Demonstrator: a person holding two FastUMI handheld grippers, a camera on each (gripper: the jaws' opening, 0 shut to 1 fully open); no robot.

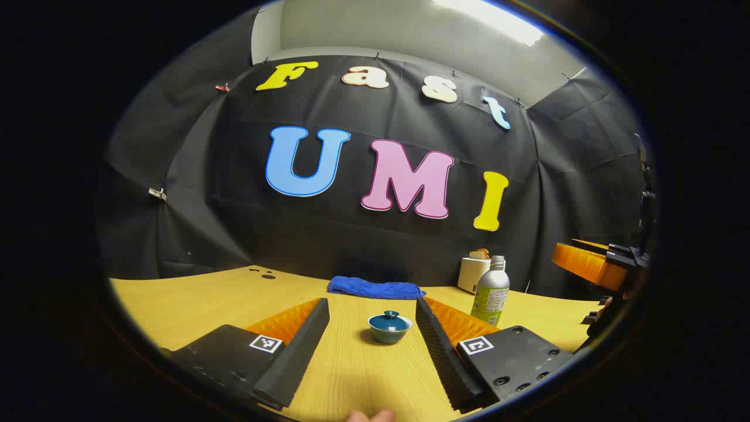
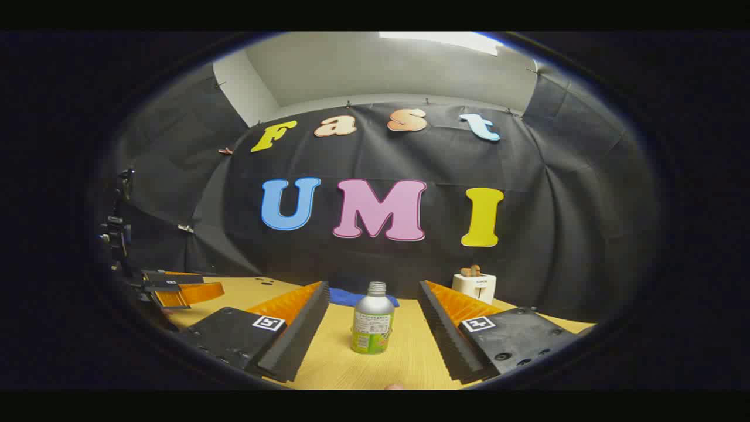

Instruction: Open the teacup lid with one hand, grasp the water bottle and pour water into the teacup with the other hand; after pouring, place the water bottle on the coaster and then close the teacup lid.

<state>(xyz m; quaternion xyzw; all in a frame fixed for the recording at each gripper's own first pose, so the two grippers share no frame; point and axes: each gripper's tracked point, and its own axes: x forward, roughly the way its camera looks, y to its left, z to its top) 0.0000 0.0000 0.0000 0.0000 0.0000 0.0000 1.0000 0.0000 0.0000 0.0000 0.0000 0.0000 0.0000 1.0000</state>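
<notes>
In the left gripper view the left gripper (image 1: 372, 328) hangs low over the wooden worktop (image 1: 193, 305) with its jaws spread wide apart and nothing between them touching either finger. Straight ahead in the gap sits the teacup (image 1: 389, 328), a small dark teal bowl with its lid (image 1: 390, 319) on, standing on the bare worktop well short of the far edge. Behind it, close to the far edge against the booth wall, lies a folded blue cloth (image 1: 375, 288). To the right of the teacup and a little farther back stands the water bottle (image 1: 491, 290), upright, silver with a green label at its lower part and no cap visible on its neck. Beyond the bottle, near the far edge, is a small white box-shaped object (image 1: 473, 273) with something brownish on top. The right gripper (image 1: 592, 266) shows at the right side of this view, raised above the worktop. In the right gripper view the right gripper (image 2: 372, 328) also has its jaws wide apart, and the water bottle (image 2: 372, 326) stands upright on the worktop (image 2: 404, 357) in the open gap between the fingers, touching neither. The blue cloth (image 2: 345, 298) lies behind the bottle, the white box-shaped object (image 2: 474, 286) farther right by the far edge, and the left gripper (image 2: 176, 290) shows at the left side.
</notes>
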